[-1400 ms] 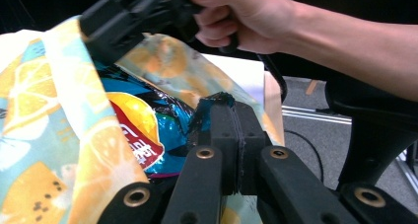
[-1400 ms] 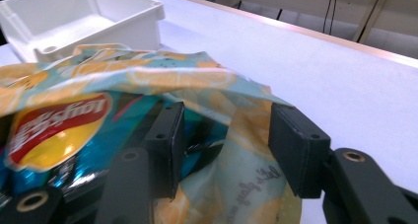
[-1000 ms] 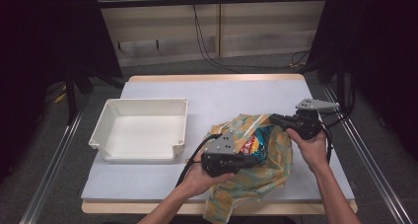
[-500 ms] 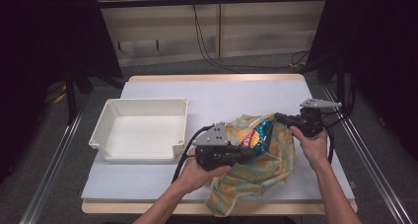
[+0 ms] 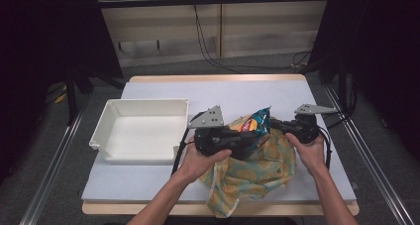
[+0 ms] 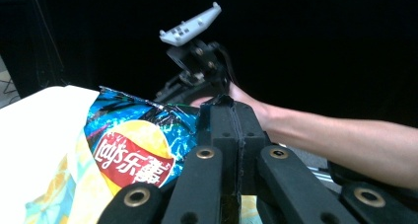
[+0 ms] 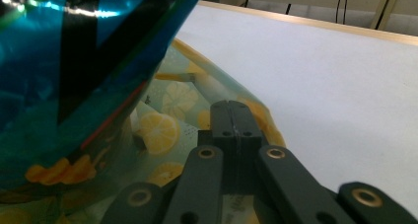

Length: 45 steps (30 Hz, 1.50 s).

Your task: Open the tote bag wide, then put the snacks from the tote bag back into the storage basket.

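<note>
High view: the table carries a white tray at about nine o'clock from the two hands; just right of it lies a lemon-print bag, spreading from the table's middle toward the six o'clock edge; a blue chip packet stands up out of the cloth between the grippers; the left gripper, held level and pointing to three o'clock, meets the packet's lower left side; the right gripper points to nine o'clock and meets the cloth's upper rim beside the packet; whether either set of jaws pinches anything cannot be told from this height.

Left gripper view supplies that detail; the left gripper has its jaws pressed together with the packet's crinkled foil edge caught between them; the red and yellow logo faces the camera at nine o'clock from the jaws; the yellow cloth sags below it; farther off, at twelve o'clock, the other hand's gripper and a bare forearm show against darkness.

Right gripper view gives the cloth side; the right gripper has its jaws closed flat on the lemon-print fabric; the packet looms translucent blue at ten o'clock; bare white tabletop runs off toward two o'clock.
</note>
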Motion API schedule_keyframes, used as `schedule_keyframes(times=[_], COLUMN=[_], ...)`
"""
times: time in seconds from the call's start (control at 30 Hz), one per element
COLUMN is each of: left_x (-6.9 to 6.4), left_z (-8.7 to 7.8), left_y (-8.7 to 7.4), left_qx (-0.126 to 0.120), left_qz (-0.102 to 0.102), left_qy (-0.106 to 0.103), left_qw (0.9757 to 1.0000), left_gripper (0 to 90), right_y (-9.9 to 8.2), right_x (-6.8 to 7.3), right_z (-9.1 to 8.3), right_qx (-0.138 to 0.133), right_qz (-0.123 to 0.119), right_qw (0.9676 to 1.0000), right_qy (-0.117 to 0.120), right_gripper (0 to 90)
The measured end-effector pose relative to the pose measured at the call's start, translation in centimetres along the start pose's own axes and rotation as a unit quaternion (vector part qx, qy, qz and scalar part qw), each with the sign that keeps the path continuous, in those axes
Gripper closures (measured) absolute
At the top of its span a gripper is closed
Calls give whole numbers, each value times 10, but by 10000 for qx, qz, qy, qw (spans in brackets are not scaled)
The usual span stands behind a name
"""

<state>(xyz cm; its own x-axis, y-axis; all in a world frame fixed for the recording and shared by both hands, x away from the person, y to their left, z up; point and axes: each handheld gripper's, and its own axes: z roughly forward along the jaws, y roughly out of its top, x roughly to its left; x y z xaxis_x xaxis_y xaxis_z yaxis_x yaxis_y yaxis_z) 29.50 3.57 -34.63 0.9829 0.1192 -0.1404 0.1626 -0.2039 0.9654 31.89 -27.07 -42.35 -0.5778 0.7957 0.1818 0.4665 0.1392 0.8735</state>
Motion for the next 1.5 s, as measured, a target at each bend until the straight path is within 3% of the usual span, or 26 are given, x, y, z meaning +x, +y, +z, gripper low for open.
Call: schedule_keyframes(times=[0.13, 0.33, 0.57, 0.63, 1.1, 1.5], left_x=[5, 7, 10, 9, 15, 14], left_z=[0, 2, 2, 1, -1, -8], left_y=[4, 13, 30, 36, 69, 102], left_qx=[-30, -7, -250, -195, -494, -620], left_qz=[-100, -24, -60, 13, 58, 186], left_qy=[84, 110, 122, 169, 110, 51], left_qw=[9999, 9999, 9996, 9997, 9987, 9979], left_gripper=[898, 898, 899, 899, 899, 900], right_y=[-2, 0, 2, 3, 6, 5], right_x=[0, 7, 11, 12, 14, 14], right_z=[0, -3, -2, 0, -1, -7], right_qx=[36, 1, -20, 18, 7, -31], right_qz=[4, -79, -122, -120, -189, -249], right_qw=[10000, 9999, 9998, 9998, 9997, 9995], right_qy=[40, 91, 131, 133, 148, 182], right_gripper=[900, 900, 900, 900, 899, 815])
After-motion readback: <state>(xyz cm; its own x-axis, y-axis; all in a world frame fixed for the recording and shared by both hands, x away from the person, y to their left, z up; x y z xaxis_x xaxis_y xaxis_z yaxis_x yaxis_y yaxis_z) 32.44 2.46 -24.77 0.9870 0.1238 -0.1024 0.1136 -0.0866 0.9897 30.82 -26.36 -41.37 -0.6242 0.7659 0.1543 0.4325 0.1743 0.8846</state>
